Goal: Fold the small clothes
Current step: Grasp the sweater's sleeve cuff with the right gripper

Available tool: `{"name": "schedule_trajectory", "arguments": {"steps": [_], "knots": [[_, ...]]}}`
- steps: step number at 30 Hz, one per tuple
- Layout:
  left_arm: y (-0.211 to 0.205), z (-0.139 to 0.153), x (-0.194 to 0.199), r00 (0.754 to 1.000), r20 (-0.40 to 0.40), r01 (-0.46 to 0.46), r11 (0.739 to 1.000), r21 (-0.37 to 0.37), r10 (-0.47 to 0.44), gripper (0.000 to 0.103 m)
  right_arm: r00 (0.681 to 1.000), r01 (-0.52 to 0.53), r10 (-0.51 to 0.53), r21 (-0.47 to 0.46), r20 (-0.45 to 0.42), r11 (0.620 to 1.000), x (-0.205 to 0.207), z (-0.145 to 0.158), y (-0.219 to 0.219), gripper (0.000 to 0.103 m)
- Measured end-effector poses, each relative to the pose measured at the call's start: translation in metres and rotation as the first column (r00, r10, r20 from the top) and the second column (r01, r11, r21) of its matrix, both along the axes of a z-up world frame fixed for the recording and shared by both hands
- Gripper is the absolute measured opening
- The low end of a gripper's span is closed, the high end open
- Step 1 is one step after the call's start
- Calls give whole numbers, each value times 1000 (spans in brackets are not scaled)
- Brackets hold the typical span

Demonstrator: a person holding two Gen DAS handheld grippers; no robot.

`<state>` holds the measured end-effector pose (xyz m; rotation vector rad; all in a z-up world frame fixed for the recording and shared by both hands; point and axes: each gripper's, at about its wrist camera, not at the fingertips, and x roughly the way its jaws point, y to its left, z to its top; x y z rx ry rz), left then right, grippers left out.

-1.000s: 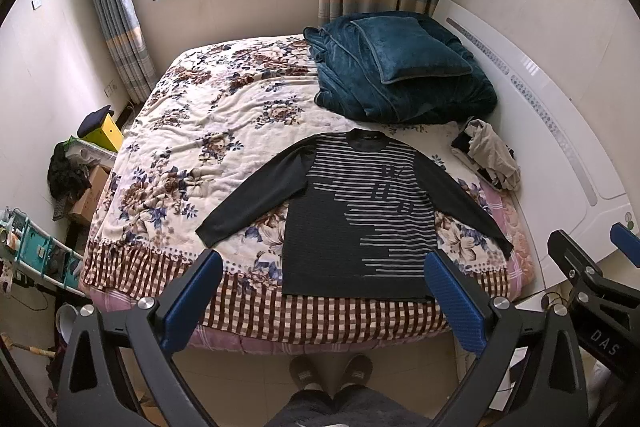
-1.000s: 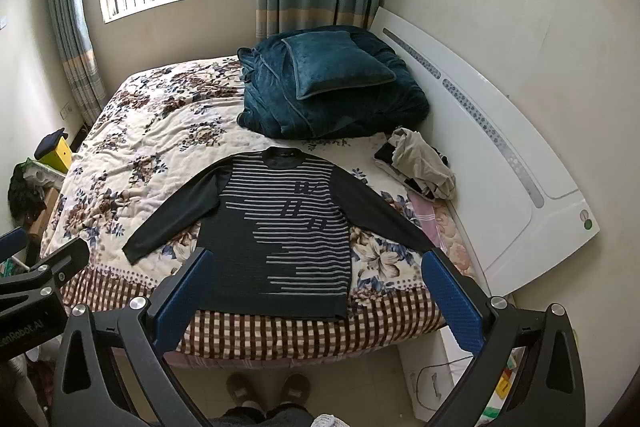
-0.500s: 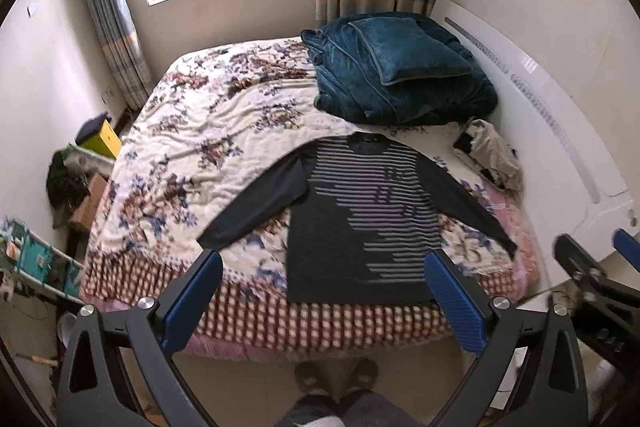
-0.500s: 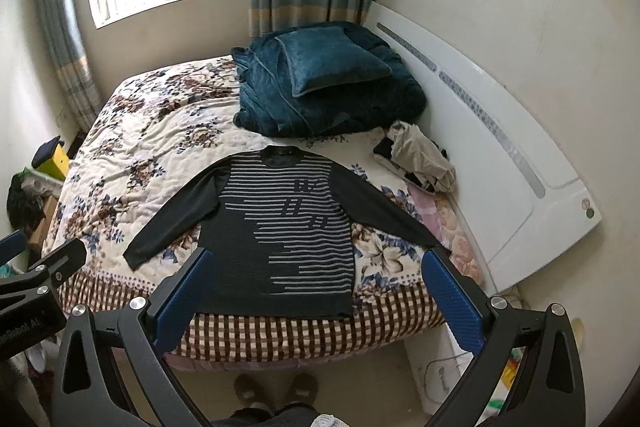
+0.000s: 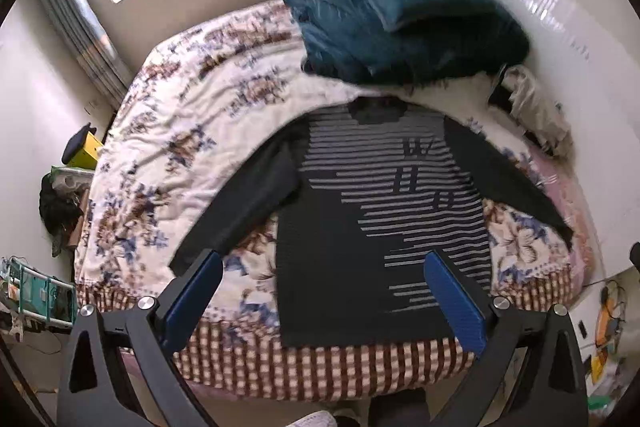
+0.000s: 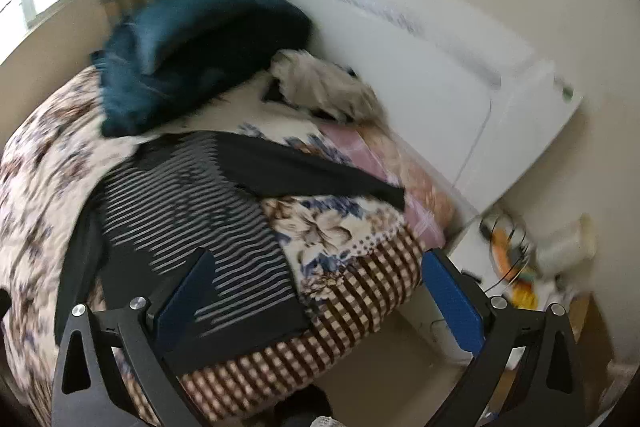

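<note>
One dark sweater [image 5: 360,227] lies flat, front up, on the floral bedspread [image 5: 192,147], filling the centre and lower right of the left wrist view. Its body is charcoal, crossed by pale grey horizontal stripes that thin out toward the lower left in a stepped diagonal, with a few blocky letter shapes on the chest. Both sleeves are plain dark and spread outward and downward, one toward the lower left, one toward the right edge. Its long axis runs up and down the frame: collar toward the top, next to the teal blanket heap [image 5: 408,19], hem toward the bottom at the brown checked border of the bedspread. In the right wrist view the sweater [image 6: 192,227] sits at centre left, blurred, with one sleeve stretched to the right.

Counted: one sweater, two sleeves, one teal heap, one crumpled beige garment [image 5: 532,107] at the upper right beside the white headboard [image 5: 580,39], two grippers.

Left gripper [image 5: 320,295] hangs above the hem area with its blue pads wide apart, grasping nothing. Right gripper [image 6: 316,295] is likewise spread wide and empty, over the bed's lower right corner.
</note>
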<state>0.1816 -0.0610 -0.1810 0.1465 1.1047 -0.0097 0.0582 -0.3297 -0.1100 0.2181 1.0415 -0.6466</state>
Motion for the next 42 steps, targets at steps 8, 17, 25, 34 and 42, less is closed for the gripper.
{"name": "schedule_trajectory", "arguments": {"steps": [8,17,25,34,42], "knots": [[-71,-127,88,994,-108,5,997,73,3,103,958,283,-274,117,-88,952,43,-168,-165,103],[-144,-261,158,964,-265,50,995,88,-25,103,751,641,-650,363,-115,676,14,-323,-349,94],[-207,-314,191,955,-255,187,976,113,-153,103,804,589,-573,340,-160,733,62,-408,-443,79],[-233,-328,210,950,-247,226,966,124,-191,103,893,449,-439,129,-97,884,101,-409,-423,5],[-239,-339,211,950,-248,229,963,140,-190,103,859,512,-494,203,-135,835,110,-416,-465,16]]}}
